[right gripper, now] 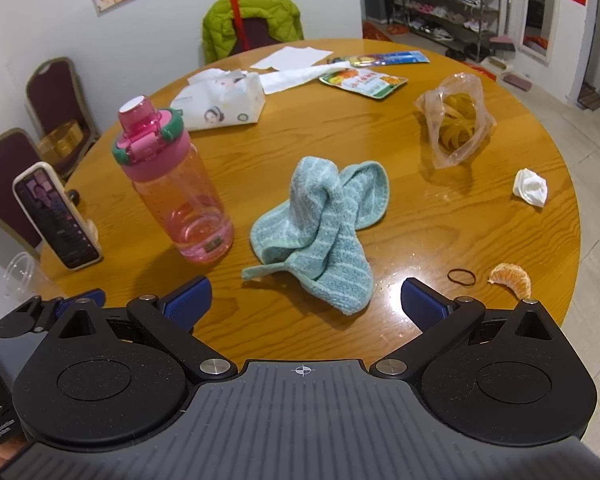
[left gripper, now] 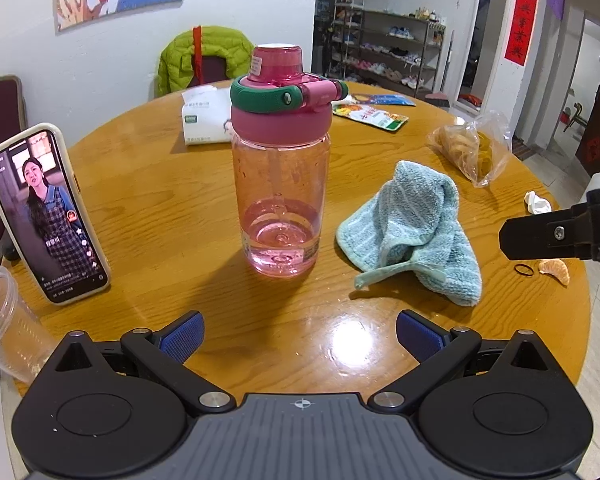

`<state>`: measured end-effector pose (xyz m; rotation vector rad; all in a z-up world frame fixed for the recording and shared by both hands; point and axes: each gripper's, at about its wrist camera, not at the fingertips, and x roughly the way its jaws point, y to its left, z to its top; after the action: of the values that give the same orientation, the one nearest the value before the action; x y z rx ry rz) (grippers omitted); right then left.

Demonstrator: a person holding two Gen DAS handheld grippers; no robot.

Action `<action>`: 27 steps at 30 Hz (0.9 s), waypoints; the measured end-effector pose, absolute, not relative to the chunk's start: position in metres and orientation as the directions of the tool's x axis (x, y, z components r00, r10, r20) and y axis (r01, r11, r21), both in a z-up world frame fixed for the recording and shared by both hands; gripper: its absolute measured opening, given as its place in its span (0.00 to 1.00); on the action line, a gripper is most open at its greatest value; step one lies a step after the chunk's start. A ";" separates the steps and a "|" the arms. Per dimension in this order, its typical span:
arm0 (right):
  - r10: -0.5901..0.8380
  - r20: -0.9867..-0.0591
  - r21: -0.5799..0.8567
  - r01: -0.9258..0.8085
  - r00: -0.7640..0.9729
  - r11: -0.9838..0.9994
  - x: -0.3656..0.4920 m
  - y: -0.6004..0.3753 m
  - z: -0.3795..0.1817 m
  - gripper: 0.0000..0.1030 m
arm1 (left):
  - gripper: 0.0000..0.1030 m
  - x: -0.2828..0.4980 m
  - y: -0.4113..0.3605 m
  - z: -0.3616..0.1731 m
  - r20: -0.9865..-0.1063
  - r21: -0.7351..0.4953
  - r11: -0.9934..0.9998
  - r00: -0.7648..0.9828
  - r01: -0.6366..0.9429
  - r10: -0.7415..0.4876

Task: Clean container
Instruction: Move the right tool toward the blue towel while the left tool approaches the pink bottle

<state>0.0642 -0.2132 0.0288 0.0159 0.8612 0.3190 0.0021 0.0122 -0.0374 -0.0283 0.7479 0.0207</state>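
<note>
Black tongs point(left gripper: 300, 336) with 2 blue ribbed pads point(left gripper: 184, 336), silver screws, grey grooved body.

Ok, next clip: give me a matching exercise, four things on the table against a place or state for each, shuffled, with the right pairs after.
Things:
1. bottle
2. towel
3. phone
4. orange segment

Place or state:
A. propped up at the table's left edge, screen lit
B. crumpled in a heap right of the bottle
C. lying near the right edge beside a black hair band
D. upright, lid shut, a little liquid at the bottom

Pairs: 1-D, 2-B, 3-A, 4-C
</note>
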 end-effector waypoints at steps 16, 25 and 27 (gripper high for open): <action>0.361 -0.649 0.138 -0.363 0.669 0.921 0.091 -0.199 -0.031 1.00 | 0.99 0.027 0.031 -0.068 -0.613 -0.046 0.999 0.790 -0.026 -0.008; 0.349 -0.618 0.189 -0.298 0.704 0.936 0.124 -0.205 -0.052 1.00 | 0.94 0.048 0.043 -0.077 -0.577 -0.073 0.996 0.817 -0.045 -0.005; 0.367 -0.610 0.225 -0.291 0.702 0.930 0.127 -0.208 -0.055 1.00 | 0.91 0.053 0.045 -0.077 -0.568 -0.079 0.996 0.823 -0.043 -0.010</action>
<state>0.1274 -0.2082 -0.0555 0.1146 0.7024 0.3670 0.0529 0.0449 -0.0771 -0.0901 0.6047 0.0177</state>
